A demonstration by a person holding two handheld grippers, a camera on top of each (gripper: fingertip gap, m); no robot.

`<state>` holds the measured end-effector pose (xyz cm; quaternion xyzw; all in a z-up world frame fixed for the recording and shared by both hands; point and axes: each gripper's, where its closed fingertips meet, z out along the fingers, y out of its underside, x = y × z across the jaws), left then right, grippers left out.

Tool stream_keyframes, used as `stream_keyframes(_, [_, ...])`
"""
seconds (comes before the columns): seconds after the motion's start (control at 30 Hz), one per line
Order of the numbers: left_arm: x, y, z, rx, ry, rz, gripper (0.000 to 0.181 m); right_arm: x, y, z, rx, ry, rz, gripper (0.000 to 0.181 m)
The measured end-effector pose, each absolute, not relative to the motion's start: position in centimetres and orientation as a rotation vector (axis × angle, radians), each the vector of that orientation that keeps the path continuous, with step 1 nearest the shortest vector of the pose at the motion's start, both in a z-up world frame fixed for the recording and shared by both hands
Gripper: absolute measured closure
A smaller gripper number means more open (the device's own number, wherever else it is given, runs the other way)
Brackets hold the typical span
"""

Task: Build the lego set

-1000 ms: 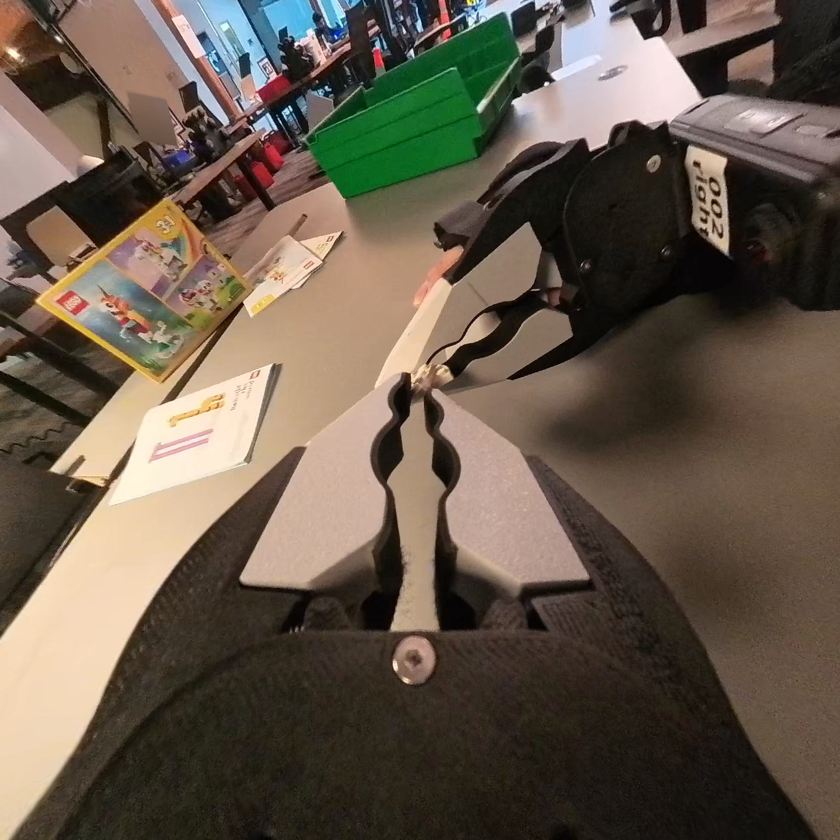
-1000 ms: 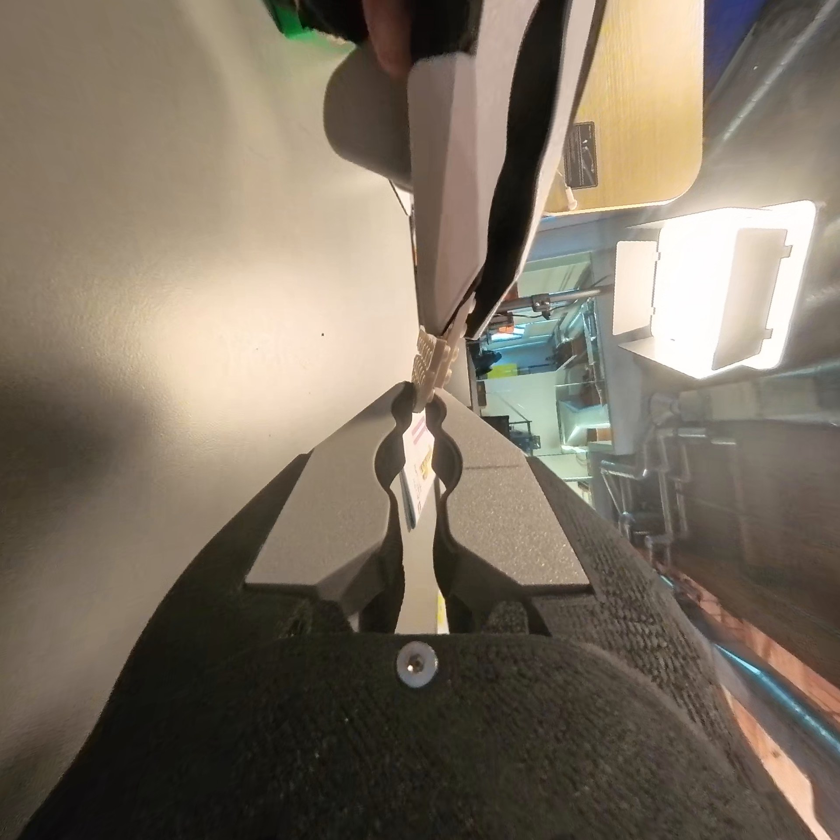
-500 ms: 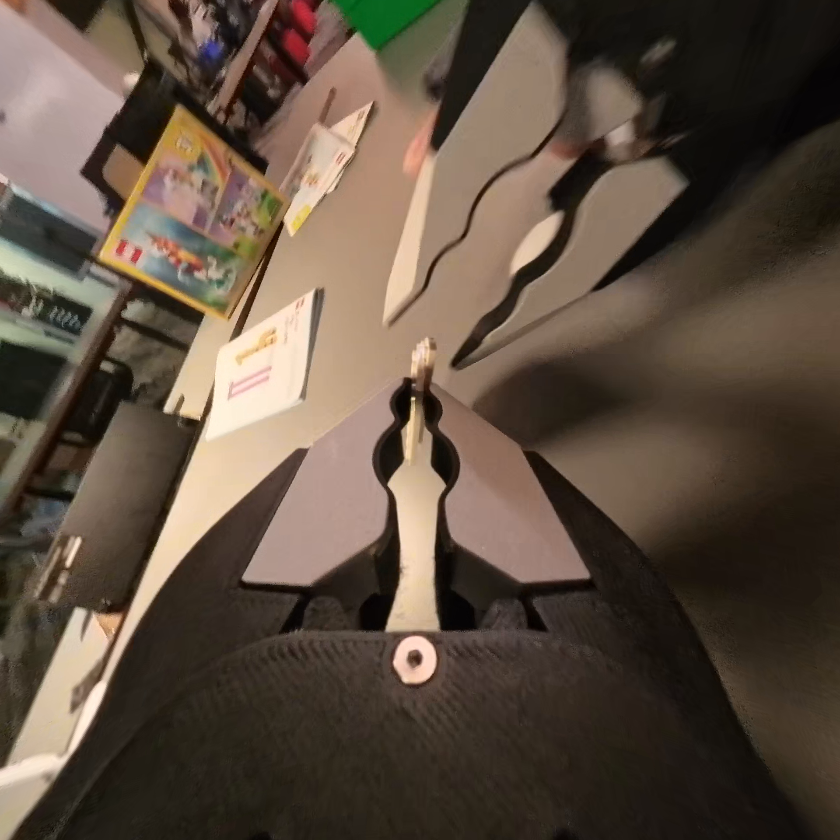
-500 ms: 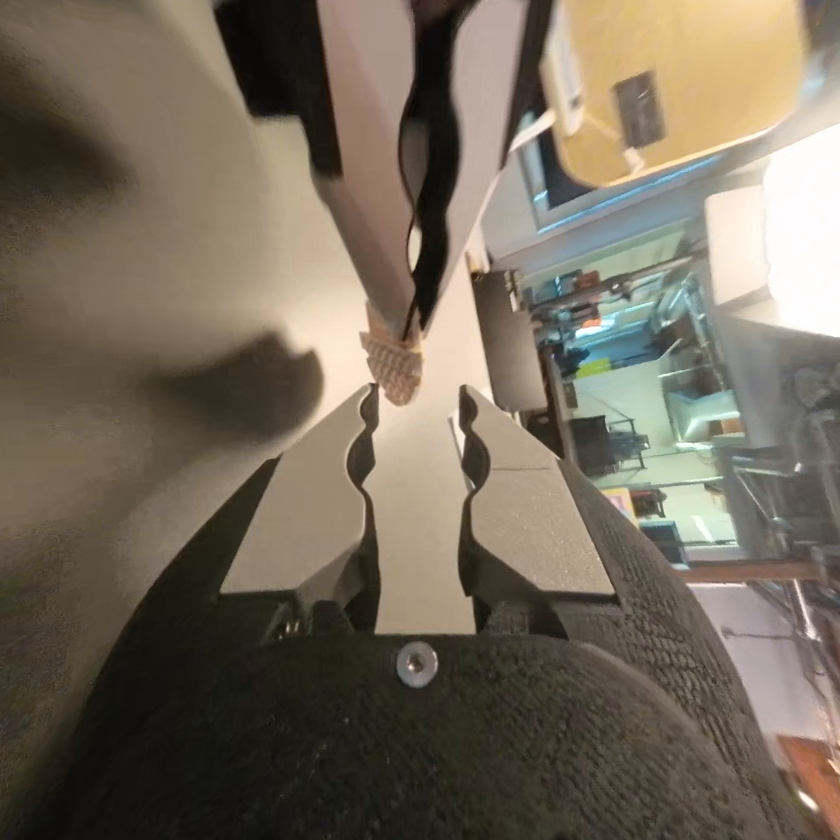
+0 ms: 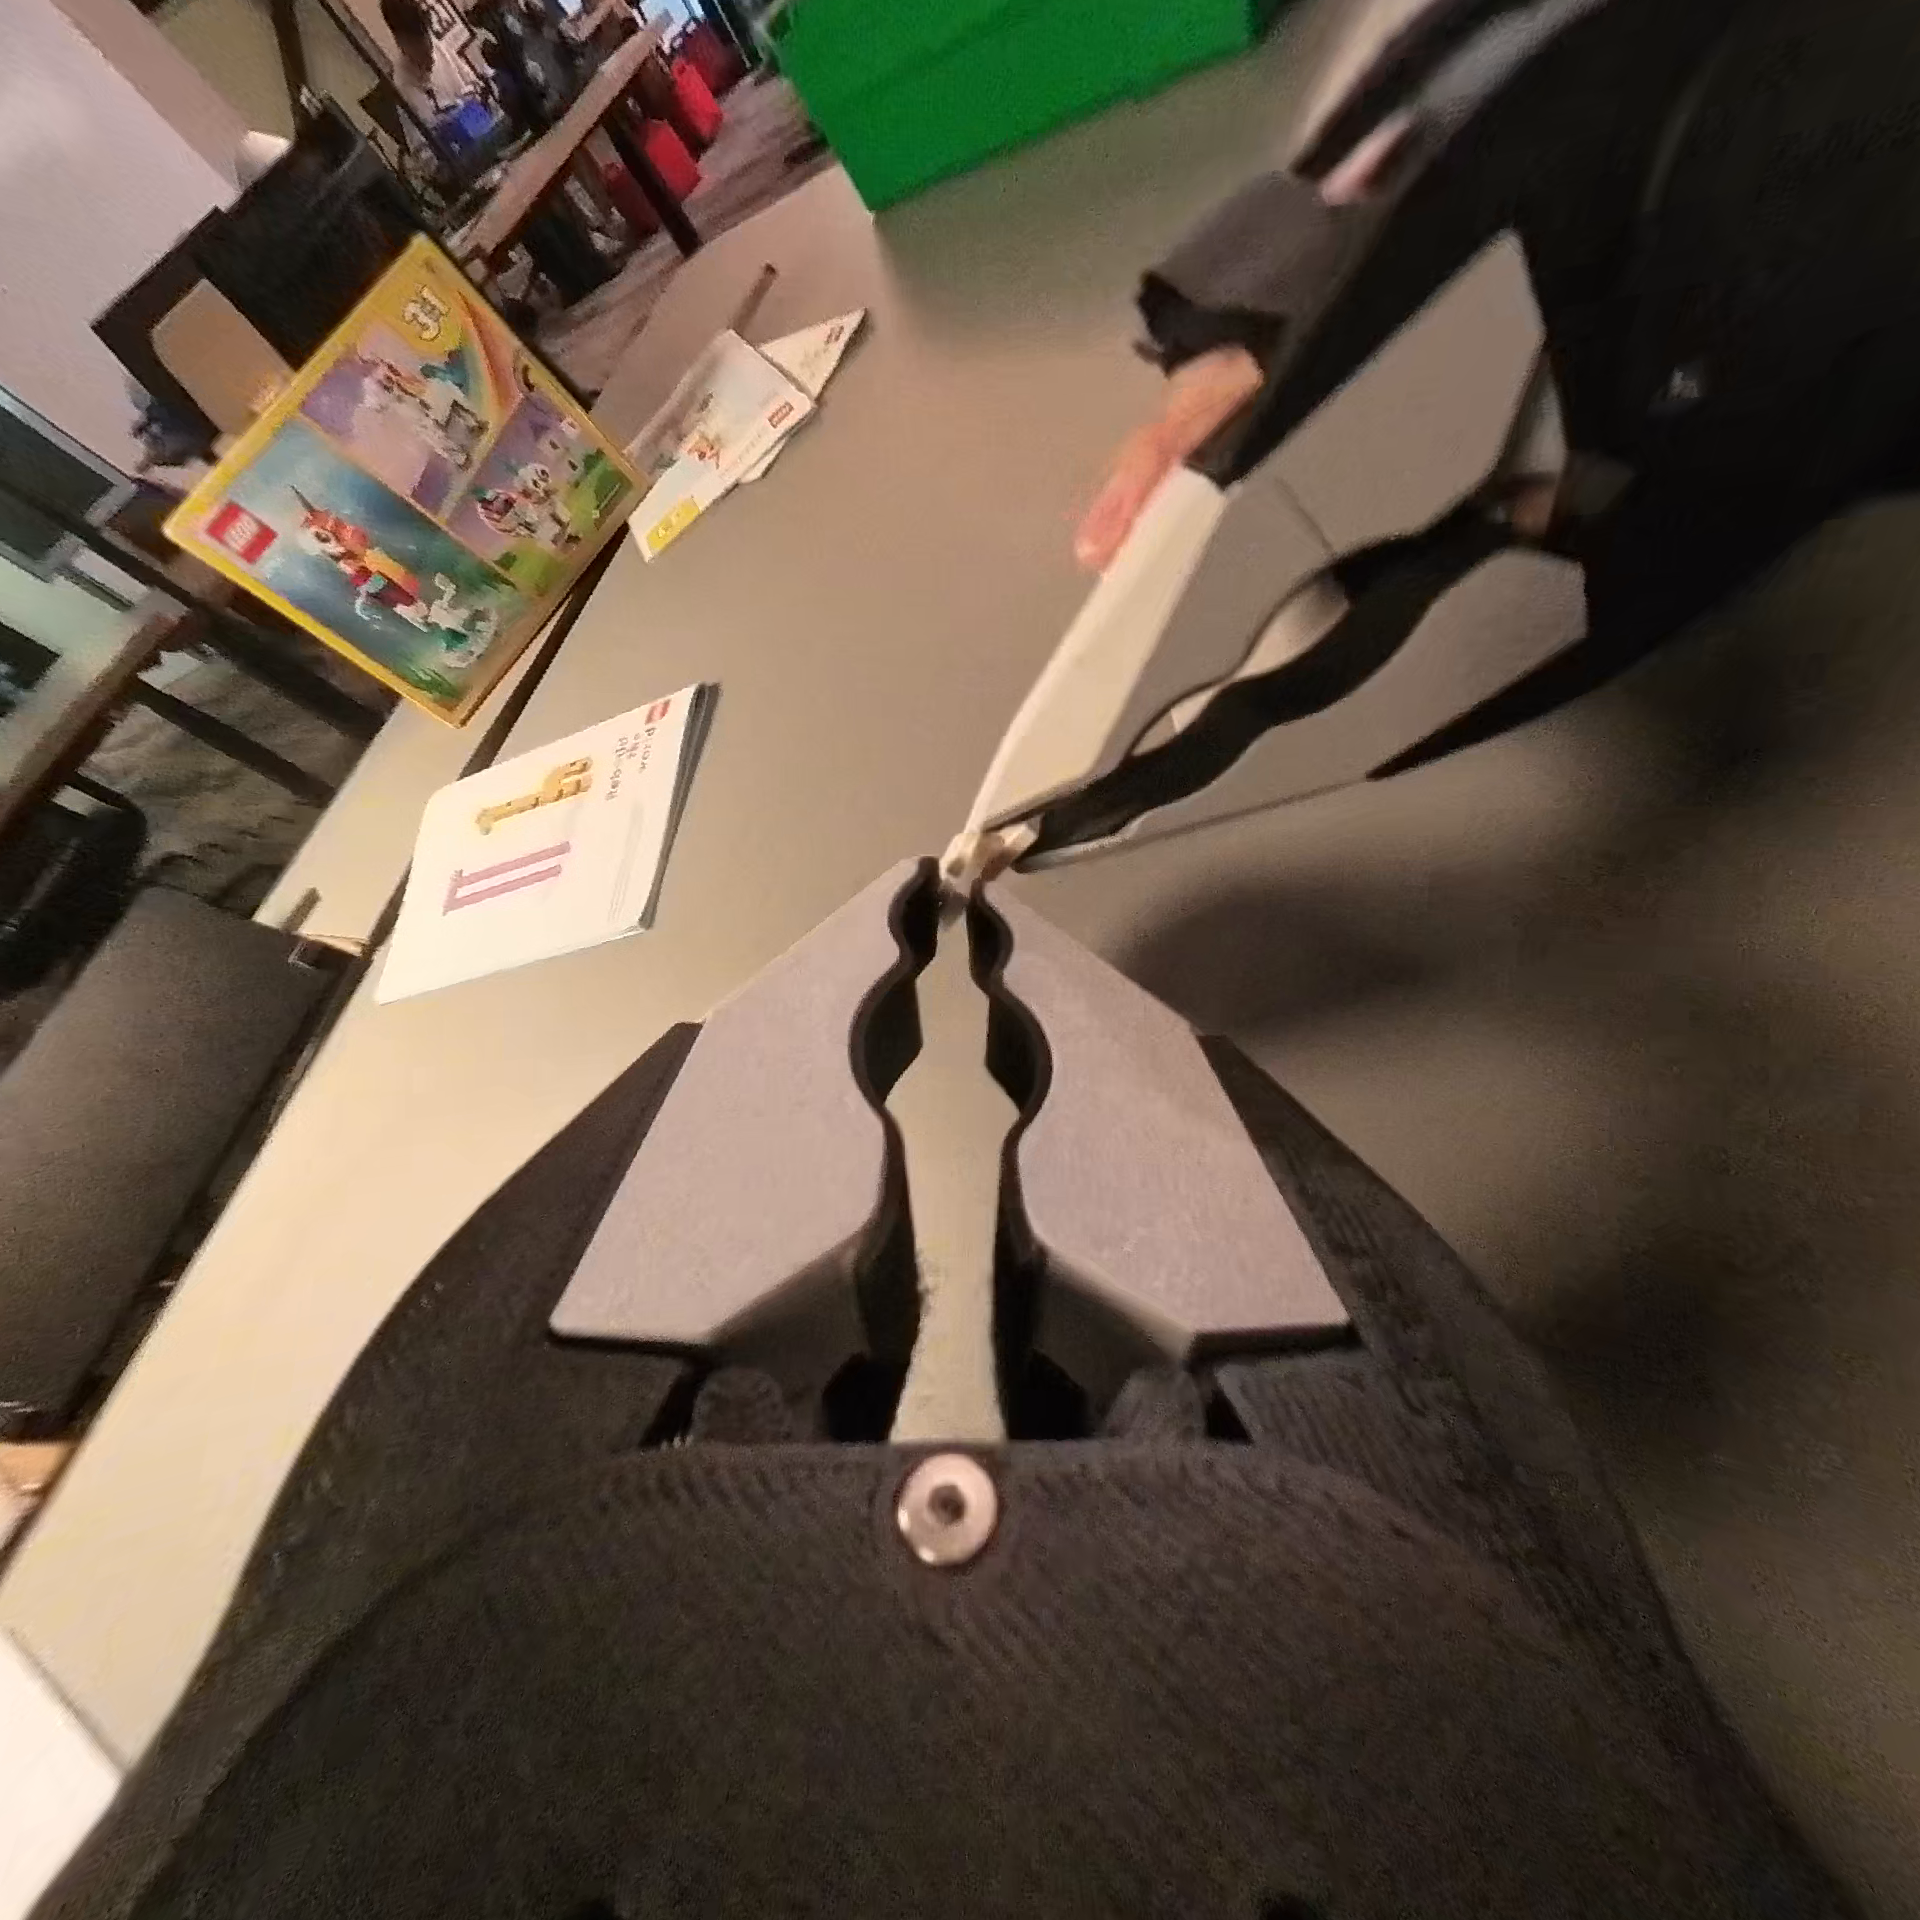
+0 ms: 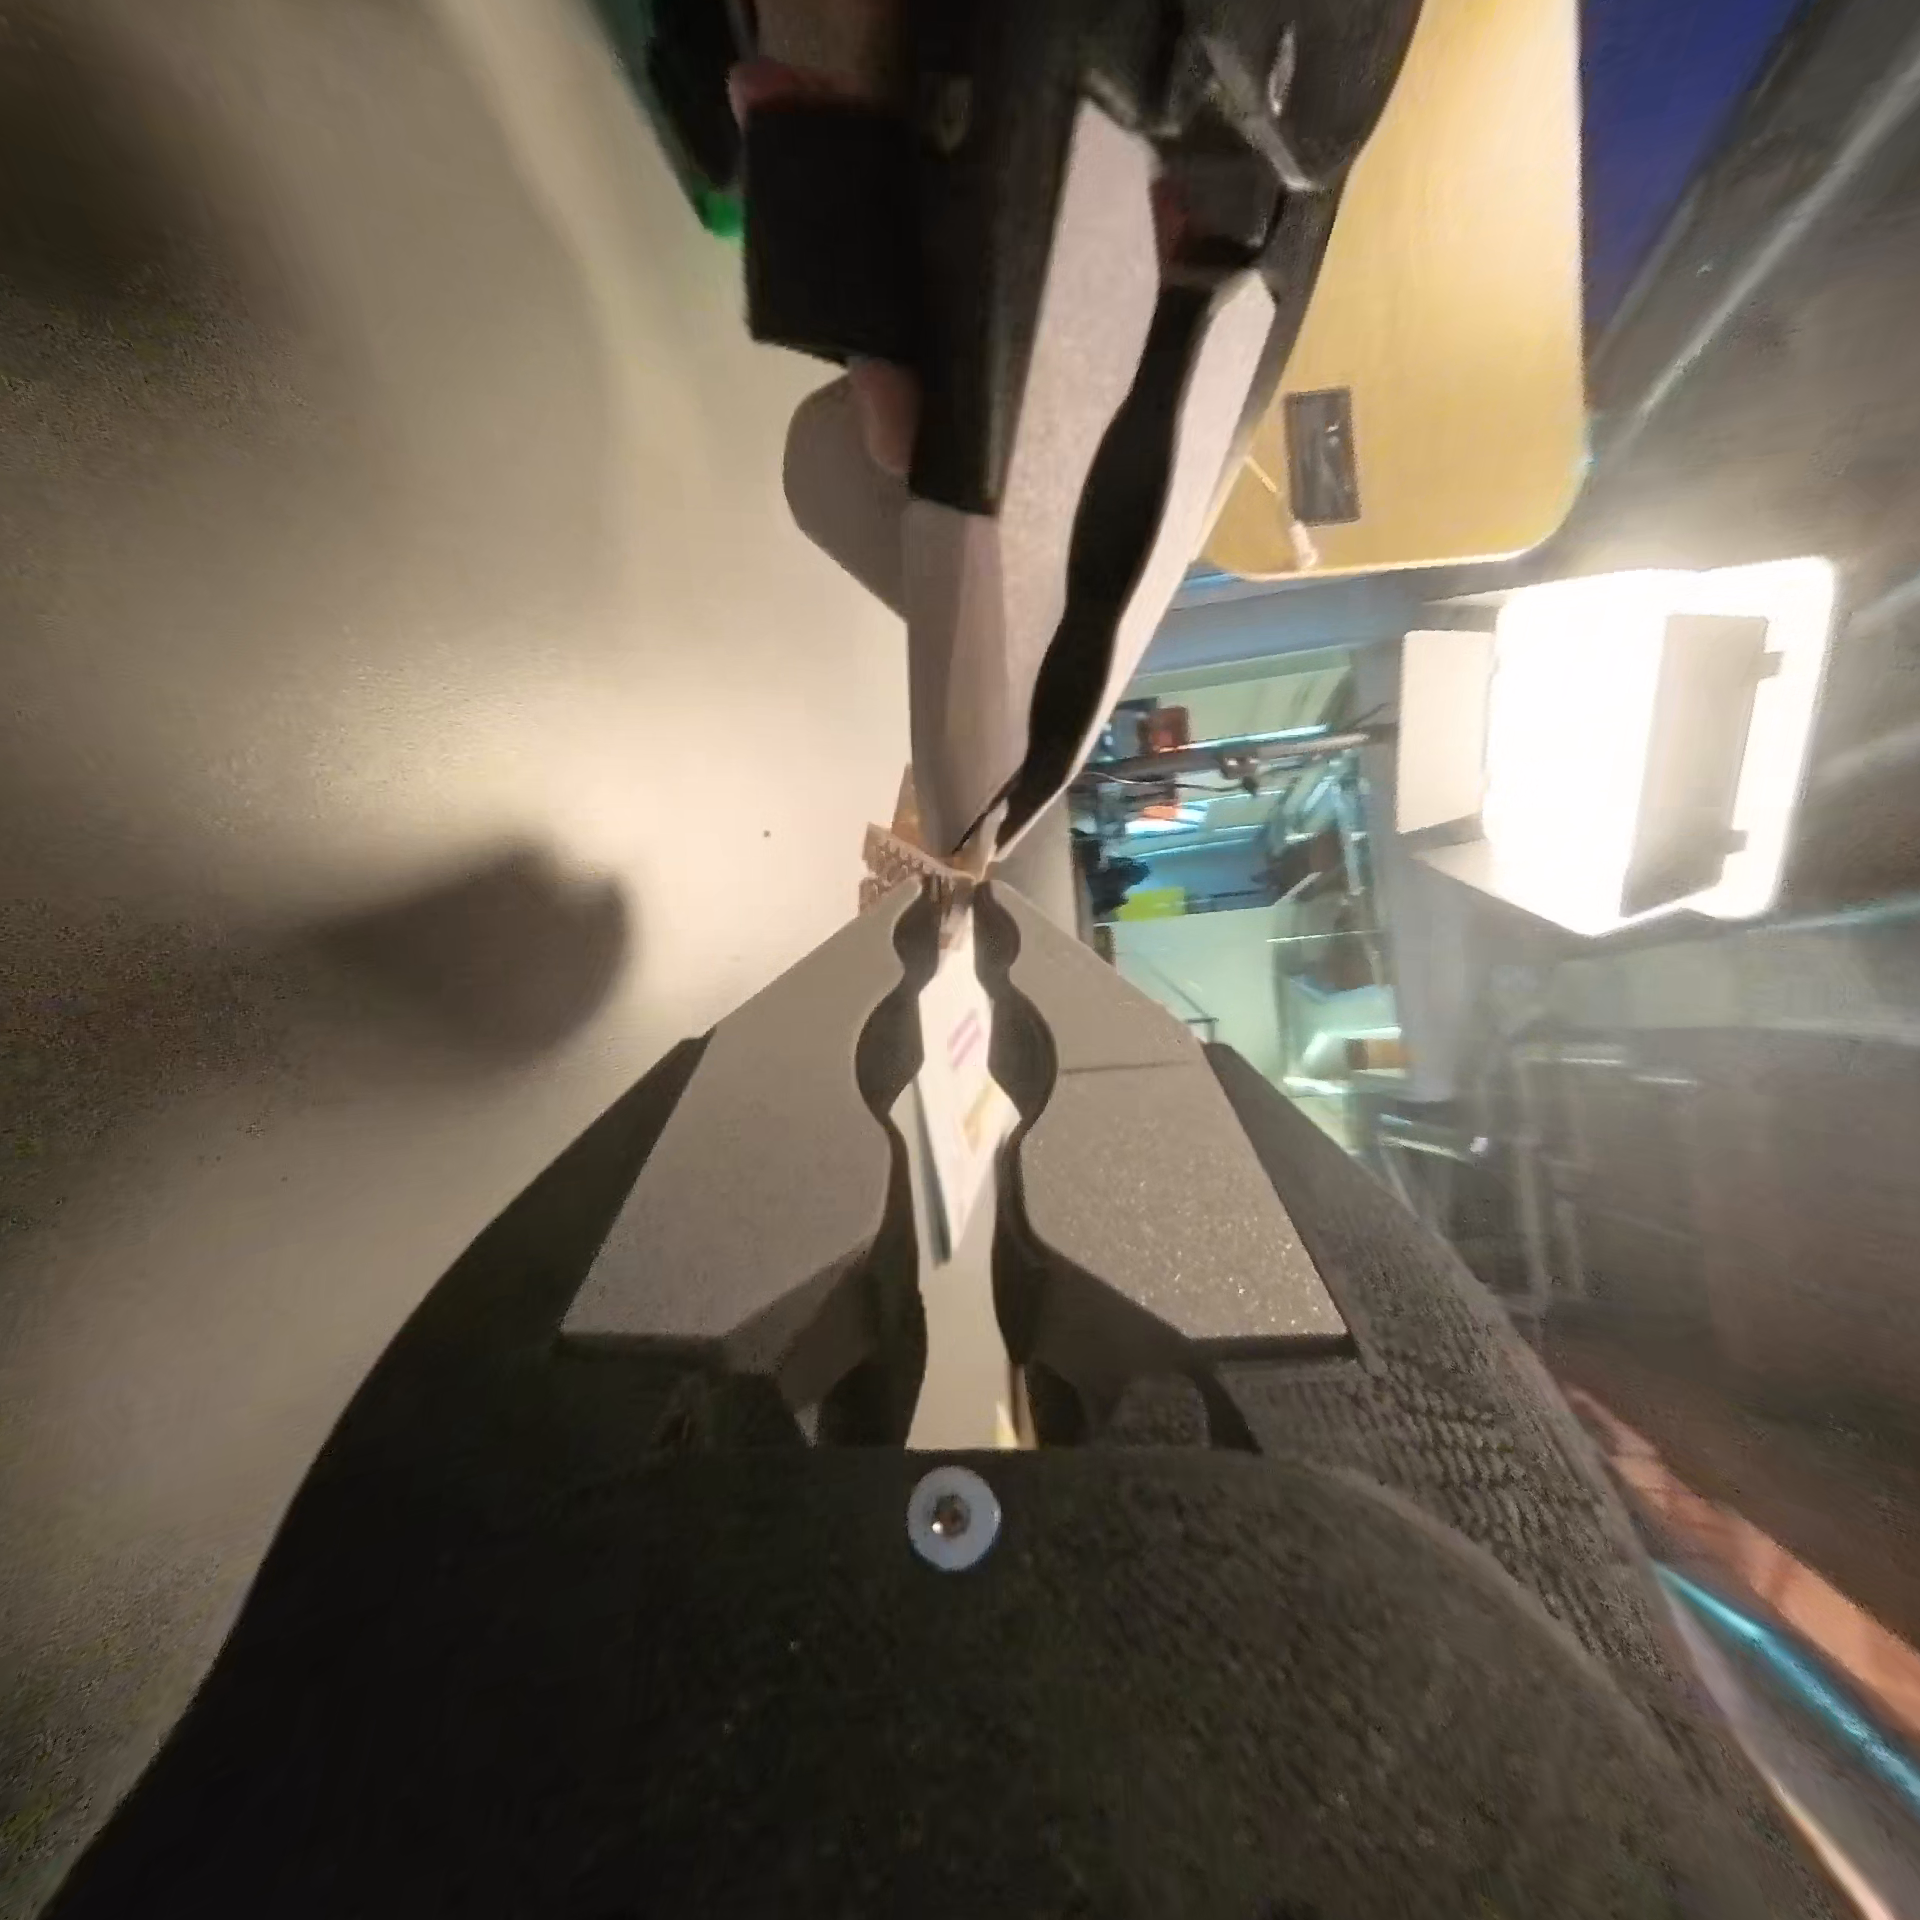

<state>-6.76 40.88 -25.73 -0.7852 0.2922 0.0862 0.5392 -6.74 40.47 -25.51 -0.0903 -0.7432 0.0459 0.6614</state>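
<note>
Two tools (image 5: 948, 883) (image 6: 948, 896) pinch tan plate (image 6: 894, 862) tip-to-tip above table (image 5: 831, 623).

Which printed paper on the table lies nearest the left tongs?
The closed white booklet with pink bars on its cover, left of the left tongs. The folded leaflets lie farther off, toward the green bin.

We are seeing a tan, studded lego piece (image 6: 902, 850), grey fingers (image 5: 758, 1132) on black grippers, a grey table (image 5: 883, 582), a yellow-edged box (image 5: 405, 488) with rainbow artwork, a white booklet (image 5: 551, 852) with pink bars, and a green bin (image 5: 997, 83).
</note>
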Motion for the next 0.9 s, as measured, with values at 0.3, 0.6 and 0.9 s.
stream_keyframes(0.3, [-6.2, 40.6, -24.1, -1.824, 0.585, 0.039, 0.177, -6.2, 40.0, -24.1, -0.114, -1.578, 0.037, 0.177])
stream_keyframes(0.6, [-10.3, 39.0, -18.8, -1.667, 0.339, -0.037, 0.178, -5.3, 39.1, -27.3, 0.022, -1.699, 0.037, 0.179])
stream_keyframes(0.9, [-9.5, 40.3, -21.1, -1.697, 0.458, 0.19, 0.177, -6.1, 42.7, -26.8, -0.191, -1.698, 0.077, 0.178])
